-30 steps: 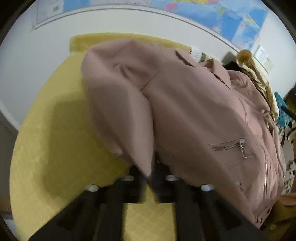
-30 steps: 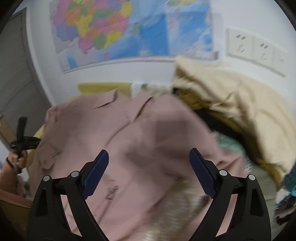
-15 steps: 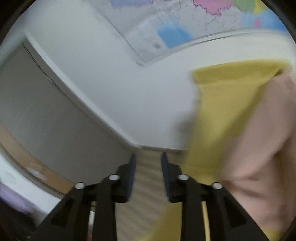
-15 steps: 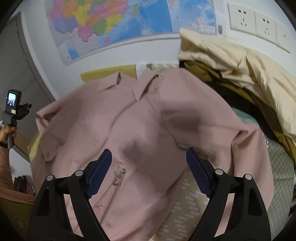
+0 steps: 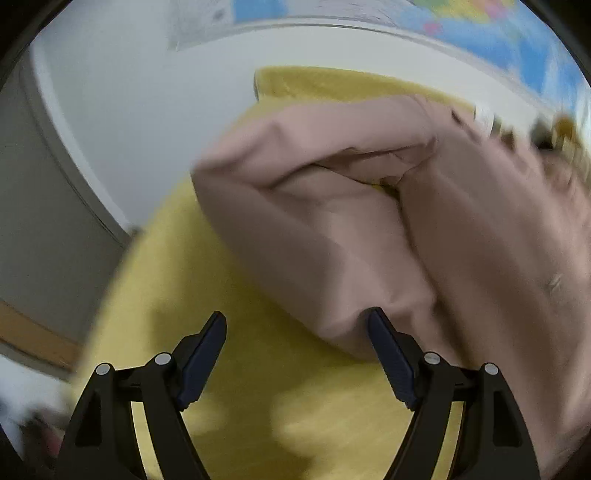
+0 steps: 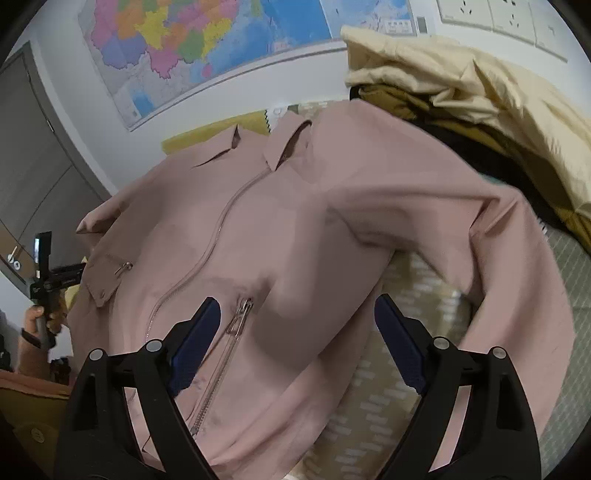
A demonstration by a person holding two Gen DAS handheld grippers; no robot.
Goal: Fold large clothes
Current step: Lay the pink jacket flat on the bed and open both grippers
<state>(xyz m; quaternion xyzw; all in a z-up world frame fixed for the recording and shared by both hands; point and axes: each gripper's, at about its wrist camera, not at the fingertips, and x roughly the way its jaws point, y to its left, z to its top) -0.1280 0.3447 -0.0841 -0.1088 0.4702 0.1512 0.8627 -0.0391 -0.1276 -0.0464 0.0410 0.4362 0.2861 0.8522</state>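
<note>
Left gripper (image 5: pixel 295 332), jaws just opening and empty, hovers beside the jacket (image 5: pixel 424 229) sleeve, seemingly untouched in the blur; right gripper (image 6: pixel 297 321) gapes wide above its zipper (image 6: pixel 240 317).

Indoor room, home or office cannot be told. White wall carries a coloured map (image 6: pixel 192 55) at far left and sockets (image 6: pixel 491 14) at far right. Grey door (image 6: pixel 33 155) on left. Clothes pile (image 6: pixel 461 85) lies near the wall.
</note>
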